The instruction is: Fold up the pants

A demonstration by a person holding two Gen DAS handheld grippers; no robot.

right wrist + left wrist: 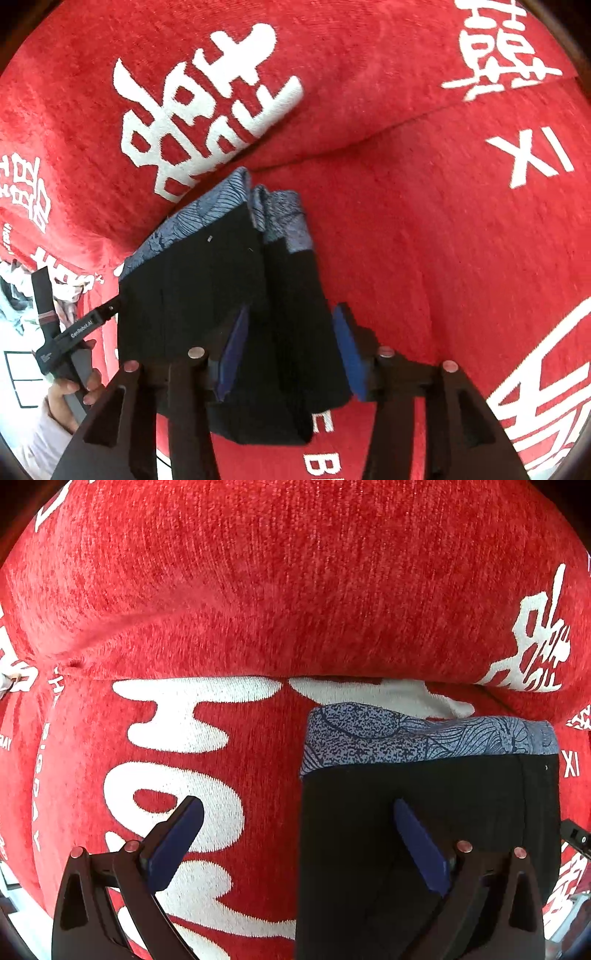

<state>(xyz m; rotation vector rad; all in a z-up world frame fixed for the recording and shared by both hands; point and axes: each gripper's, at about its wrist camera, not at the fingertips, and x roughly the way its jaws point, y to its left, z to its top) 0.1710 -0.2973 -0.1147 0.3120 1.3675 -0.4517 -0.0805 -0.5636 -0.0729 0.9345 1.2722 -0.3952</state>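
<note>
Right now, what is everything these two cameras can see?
pants: one, black with a blue-grey patterned band, folded, lying on the red cloth.
cloth: red with white letters and signs, spread under everything and over the raised part behind.
left gripper: one, black with blue pads, jaws wide apart, one finger over the pants, the other over the cloth, nothing pinched.
right gripper: one, black with blue pads, jaws apart, a hanging fold of the pants between them; the pads do not seem to press it.
hand: one, pale sleeve, holding the left gripper's handle, at the right camera's left edge.
</note>
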